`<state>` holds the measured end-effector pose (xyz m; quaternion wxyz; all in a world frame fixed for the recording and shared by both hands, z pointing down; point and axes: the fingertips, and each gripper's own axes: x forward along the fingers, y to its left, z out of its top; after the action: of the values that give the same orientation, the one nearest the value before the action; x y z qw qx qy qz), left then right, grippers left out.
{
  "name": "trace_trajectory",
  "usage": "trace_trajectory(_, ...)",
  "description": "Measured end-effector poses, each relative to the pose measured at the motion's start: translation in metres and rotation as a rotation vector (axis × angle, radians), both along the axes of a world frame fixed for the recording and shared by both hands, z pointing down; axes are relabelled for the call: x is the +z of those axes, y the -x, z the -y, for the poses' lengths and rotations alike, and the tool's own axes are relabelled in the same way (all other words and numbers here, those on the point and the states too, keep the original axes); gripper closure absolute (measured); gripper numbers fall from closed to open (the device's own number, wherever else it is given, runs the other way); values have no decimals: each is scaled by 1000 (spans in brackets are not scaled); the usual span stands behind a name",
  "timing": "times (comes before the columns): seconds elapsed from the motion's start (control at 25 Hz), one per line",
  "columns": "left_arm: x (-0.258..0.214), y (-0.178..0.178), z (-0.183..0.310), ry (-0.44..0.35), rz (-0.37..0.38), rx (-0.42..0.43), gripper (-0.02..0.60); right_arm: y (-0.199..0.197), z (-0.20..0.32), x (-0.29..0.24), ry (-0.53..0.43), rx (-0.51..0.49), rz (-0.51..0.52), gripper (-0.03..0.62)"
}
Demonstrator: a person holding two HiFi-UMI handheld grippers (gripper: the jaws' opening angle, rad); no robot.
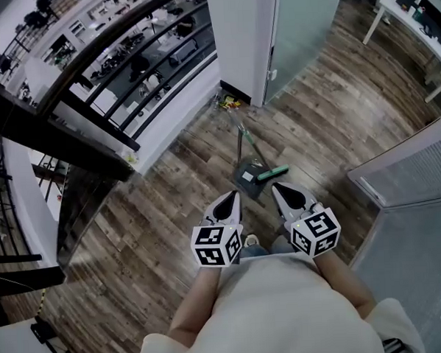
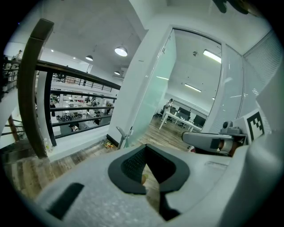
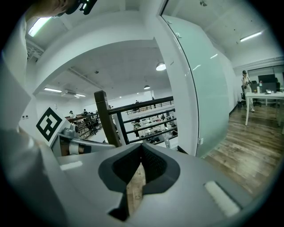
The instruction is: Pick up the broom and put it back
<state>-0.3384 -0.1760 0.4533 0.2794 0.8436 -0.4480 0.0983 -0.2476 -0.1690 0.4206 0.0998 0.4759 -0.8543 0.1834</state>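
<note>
Broom (image 1: 273, 173): short green brush head low at the floor, with a thin greenish shaft slanting away toward the pillar; it sat ahead of both grippers and apart from them
Dustpan (image 1: 248, 181): dark grey, flat and angular, touching or just beside the brush head; a slim pale pole rose from it
Left gripper (image 1: 231, 196): smooth pale grey shell tapering to a point, with dark ribbed pads inside; in its own view the jaws (image 2: 145, 147) met at the tips with nothing gripped
Right gripper (image 1: 277, 187): same shape and finish; its jaws (image 3: 141, 146) were closed tip to tip and empty, only floor planks showing through the slit behind them
Floor (image 1: 171, 211): matte wood-look planks in mixed brown and grey, laid diagonally in the head view
Pillar (image 1: 239, 38): plain white, square-edged, with a dark skirting at its foot, just past the dustpan
Glass panel (image 1: 301, 27): frosted pale green, smooth, hinged off the pillar's right side
Railing (image 1: 90, 75): dark wooden top rail over black metal bars, closing off the left side above a lower level
Partition (image 1: 412, 177): pale ribbed panel with a straight edge bounding the right
Open room: a bare strip of planks ran between the railing and the partition, from the grippers up to the dustpan
Litter (image 1: 228, 101): small yellow scraps at the pillar's base
</note>
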Motion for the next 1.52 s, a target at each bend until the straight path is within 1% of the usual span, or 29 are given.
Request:
trace_trajectory(0.32, 15, 3, 12, 24, 4, -18, 577, -35, 21, 6, -7, 82, -25, 588)
trace_trajectory(0.44, 17, 4, 24, 32, 1, -49, 577, -43, 36, 10, 2, 80, -35, 588)
trace_trajectory(0.84, 28, -10, 83, 44, 0, -191, 577, -63, 100, 36, 39, -67, -85, 588)
trace_trajectory(1.16, 45, -19, 103, 63, -1, -261, 577, -57, 136, 53, 33, -185, -127, 588)
trace_trajectory(1.32, 56, -21, 118, 81, -7, -308, 577, -49, 157, 65, 23, -255, -152, 588)
trace_trajectory(1.52, 73, -22, 128, 108, -6, -353, 577, -42, 175, 92, 49, -324, -185, 586)
